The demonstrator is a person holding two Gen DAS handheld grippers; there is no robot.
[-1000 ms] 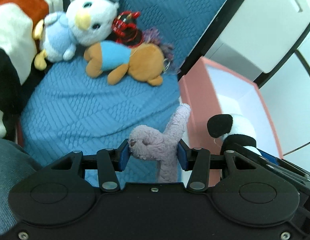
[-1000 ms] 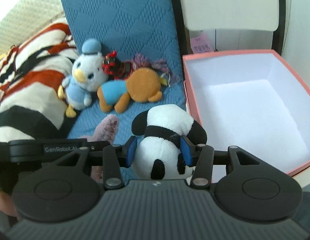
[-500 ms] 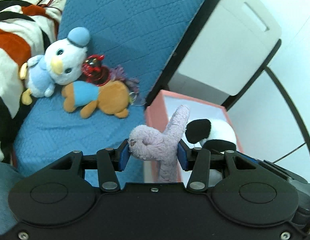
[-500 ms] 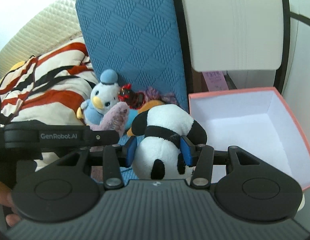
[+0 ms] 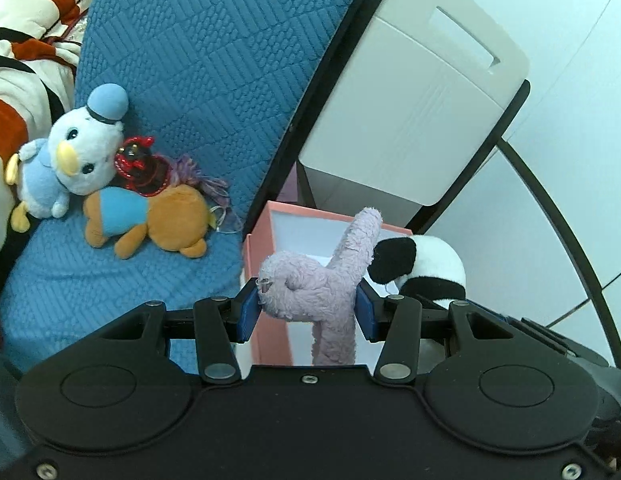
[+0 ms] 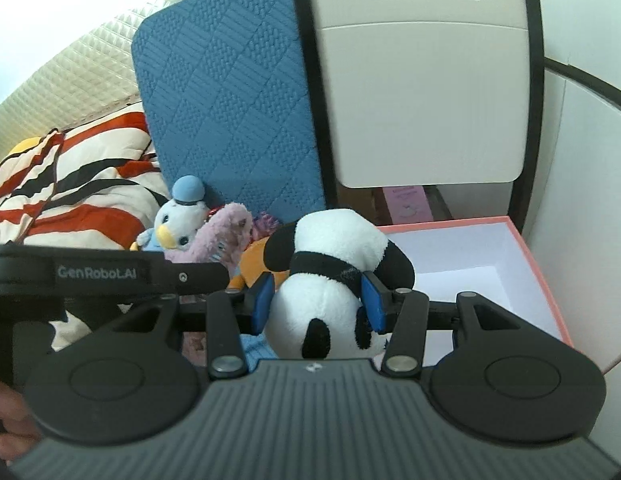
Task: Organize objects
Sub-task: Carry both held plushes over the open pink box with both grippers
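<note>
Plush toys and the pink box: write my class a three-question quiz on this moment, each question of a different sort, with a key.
1. True or false: the pink box already holds a toy.
2. The left gripper holds: A) the panda B) the purple plush C) the duck plush.
3. Fill in: the orange plush lies on the ____ cushion.

Key: 1 false; 2 B; 3 blue.

blue quilted cushion (image 5: 198,60) upright | beige chair back (image 6: 422,92) beside it | white wall (image 5: 570,160) | striped blanket (image 6: 70,188) left
</note>
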